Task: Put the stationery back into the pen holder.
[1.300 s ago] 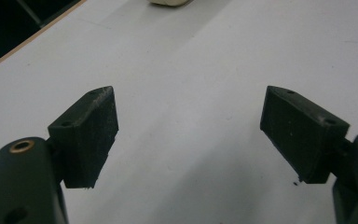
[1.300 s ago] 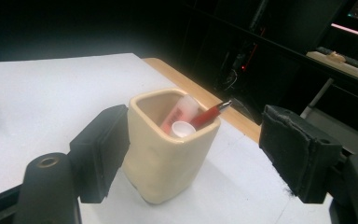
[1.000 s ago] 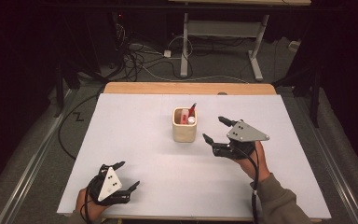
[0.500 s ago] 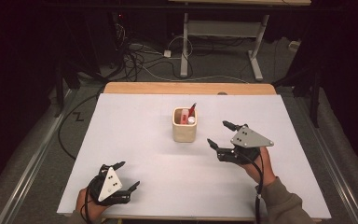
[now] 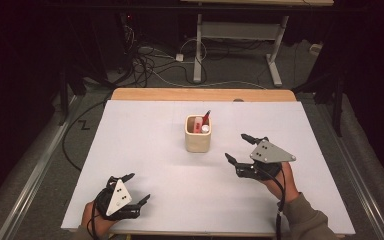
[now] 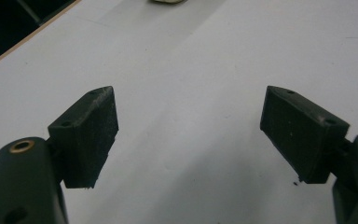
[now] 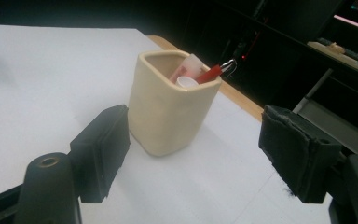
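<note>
Matt cream cup (image 7: pixel 170 109), smooth white tabletop (image 5: pixel 145 150), wooden edge strip (image 5: pixel 202 94).

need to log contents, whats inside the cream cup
The cream cup holds a red pen, a white cap and a pinkish piece; their lower parts are hidden by its wall.

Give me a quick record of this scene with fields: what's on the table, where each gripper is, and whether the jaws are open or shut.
surface: white table
container: cream square cup, upright near the table's middle
contents: red pen, a white cap and a pink-and-white item, leaning toward one corner
right gripper: open, empty, to the right of the cup and apart from it, jaws aimed toward it
left gripper: open, empty, low over the near left part of the table
</note>
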Motion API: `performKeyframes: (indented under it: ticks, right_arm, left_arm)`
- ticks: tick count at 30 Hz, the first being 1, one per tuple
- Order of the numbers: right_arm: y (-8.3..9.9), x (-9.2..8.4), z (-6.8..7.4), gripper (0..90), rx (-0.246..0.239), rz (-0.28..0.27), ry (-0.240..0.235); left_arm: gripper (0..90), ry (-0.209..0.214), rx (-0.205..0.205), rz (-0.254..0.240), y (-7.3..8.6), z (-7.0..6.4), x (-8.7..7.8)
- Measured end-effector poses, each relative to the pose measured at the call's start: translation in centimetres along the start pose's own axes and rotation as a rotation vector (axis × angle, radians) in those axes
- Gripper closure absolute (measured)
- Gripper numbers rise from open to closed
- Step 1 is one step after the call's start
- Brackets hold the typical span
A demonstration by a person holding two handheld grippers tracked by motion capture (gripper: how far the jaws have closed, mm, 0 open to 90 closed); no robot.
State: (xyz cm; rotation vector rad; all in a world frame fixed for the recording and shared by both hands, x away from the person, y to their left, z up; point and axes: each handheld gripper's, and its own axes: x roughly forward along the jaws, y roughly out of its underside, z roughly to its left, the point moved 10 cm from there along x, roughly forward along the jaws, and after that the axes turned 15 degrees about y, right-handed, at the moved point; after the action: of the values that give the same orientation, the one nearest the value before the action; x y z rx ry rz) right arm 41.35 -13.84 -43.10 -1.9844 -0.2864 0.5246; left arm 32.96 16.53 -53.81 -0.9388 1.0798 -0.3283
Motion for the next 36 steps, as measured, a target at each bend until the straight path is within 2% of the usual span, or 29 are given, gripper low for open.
performKeyframes:
  ticks: [13, 24, 29, 36]
  right_arm:
    - [1.1, -0.7, 0.2, 23.3, -0.040, 0.012, 0.011]
    - [2.1, -1.5, 0.0, 21.6, -0.035, 0.018, 0.006]
    - [2.8, -1.8, 0.2, 21.7, -0.052, 0.026, 0.004]
    - [3.8, -2.3, 0.4, 23.4, -0.051, 0.040, -0.005]
  left_arm:
    - [18.4, 0.000, 0.000, 0.004, 0.1, 0.0, 0.0]
    - [18.5, 0.000, 0.002, 0.008, 0.1, -0.1, 0.1]
    - [18.5, 0.000, 0.001, 0.008, 0.1, -0.1, 0.1]
    - [18.5, 0.000, 0.002, 0.009, 0.1, -0.1, 0.1]
